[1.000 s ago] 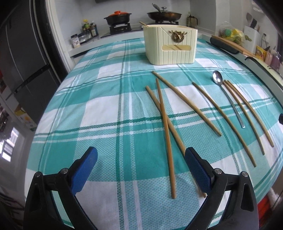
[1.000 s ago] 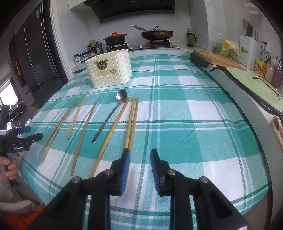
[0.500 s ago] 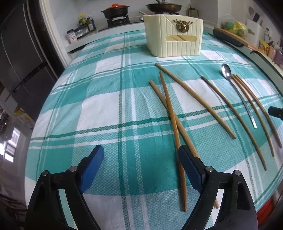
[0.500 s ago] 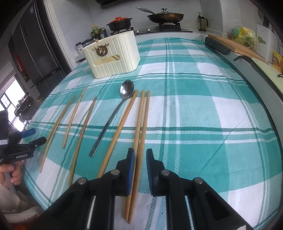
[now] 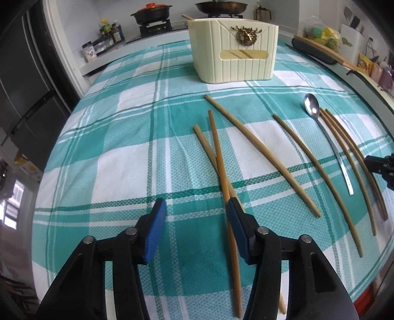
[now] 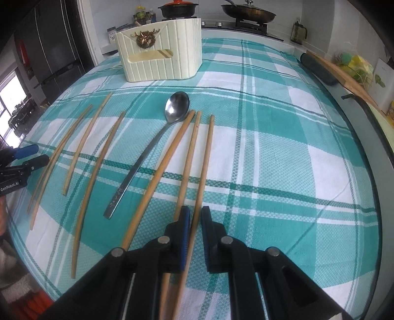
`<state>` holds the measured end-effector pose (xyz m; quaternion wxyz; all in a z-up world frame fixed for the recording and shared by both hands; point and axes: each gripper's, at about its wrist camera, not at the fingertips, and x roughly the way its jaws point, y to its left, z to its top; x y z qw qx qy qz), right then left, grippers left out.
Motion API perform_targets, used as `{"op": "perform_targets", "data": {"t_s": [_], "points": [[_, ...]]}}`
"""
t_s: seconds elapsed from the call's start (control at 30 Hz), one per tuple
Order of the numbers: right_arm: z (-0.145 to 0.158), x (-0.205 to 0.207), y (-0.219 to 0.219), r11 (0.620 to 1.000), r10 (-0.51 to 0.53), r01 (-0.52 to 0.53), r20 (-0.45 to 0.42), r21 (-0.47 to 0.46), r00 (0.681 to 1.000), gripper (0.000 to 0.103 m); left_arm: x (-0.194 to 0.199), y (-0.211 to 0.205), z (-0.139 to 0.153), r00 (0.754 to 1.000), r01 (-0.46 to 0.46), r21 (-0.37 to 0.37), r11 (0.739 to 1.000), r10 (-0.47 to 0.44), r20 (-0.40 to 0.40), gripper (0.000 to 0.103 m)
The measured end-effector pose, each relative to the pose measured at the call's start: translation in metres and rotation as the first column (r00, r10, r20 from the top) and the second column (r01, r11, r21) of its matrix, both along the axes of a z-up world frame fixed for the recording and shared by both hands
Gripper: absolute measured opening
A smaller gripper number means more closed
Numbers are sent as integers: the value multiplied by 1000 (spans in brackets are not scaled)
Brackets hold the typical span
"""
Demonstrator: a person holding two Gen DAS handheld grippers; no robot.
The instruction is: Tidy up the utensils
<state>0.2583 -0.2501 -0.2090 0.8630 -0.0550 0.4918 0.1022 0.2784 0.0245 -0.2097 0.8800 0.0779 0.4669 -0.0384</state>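
Several wooden chopsticks and a metal spoon (image 5: 311,105) lie on the teal checked cloth, in front of a cream utensil holder (image 5: 234,59). My left gripper (image 5: 195,204) hovers low over the near ends of two crossed chopsticks (image 5: 216,152). Its jaws are closing; one crossed stick lies just inside the right pad and is not pinched. In the right wrist view my right gripper (image 6: 195,211) is shut on the rightmost chopstick (image 6: 208,147), which runs between the blue pads. The neighbouring stick (image 6: 192,147) passes under the left finger. The spoon (image 6: 177,105) lies further left.
The table's near edge is close under both grippers. A cutting board (image 6: 342,73) and a dark roll (image 6: 317,69) lie along the right rim. A stove with a pot and a pan (image 6: 248,11) stands behind the holder (image 6: 162,54). A dark fridge (image 5: 24,93) is at the left.
The left gripper has slid forward to the crossed chopsticks and its jaws have narrowed a lot. The right gripper dropped forward over the rightmost chopstick and closed on it.
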Motion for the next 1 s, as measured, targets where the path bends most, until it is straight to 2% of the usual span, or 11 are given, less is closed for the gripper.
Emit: {"op": "perform_targets", "data": {"t_s": [0.07,0.1,0.13,0.27,0.37,0.57,0.7,0.73,0.8,0.93,1.0], "points": [[0,-1,0,1000,-2,2,9,-2,1000,10,0,-3,0,1000,17,-22,1000,-17,-7,27],[0,-2,1,1000,-2,2,17,-7,1000,10,0,-6,0,1000,25,-24,999,-25,-11,14],[0,-3,2,1000,-2,2,26,-14,1000,9,0,-8,0,999,31,-17,999,-31,-9,8],[-1,-7,-1,999,-30,31,49,-9,998,7,-2,-10,-2,1000,15,7,1000,-15,-1,4],[-1,-9,-5,998,-57,57,55,4,997,6,-2,3,-6,999,-24,-54,998,23,-24,4],[-2,-16,-12,997,-77,76,63,16,995,6,-12,13,-5,1000,-14,-89,996,12,-24,7],[-2,-19,-15,996,-90,88,63,35,994,6,-21,15,2,1000,15,-121,993,-15,1,48],[-2,-19,-17,995,-96,94,61,45,993,6,-23,16,5,1000,22,-135,991,-21,12,53],[-2,-20,-18,994,-100,97,59,53,993,6,-25,14,10,999,41,-140,989,-39,20,53],[-2,-22,-16,995,-90,88,62,38,994,7,-22,6,4,998,61,-56,997,-60,16,53],[-2,-22,-15,996,-84,82,63,31,994,7,-19,4,-2,998,67,-51,996,-67,-6,53]]}}
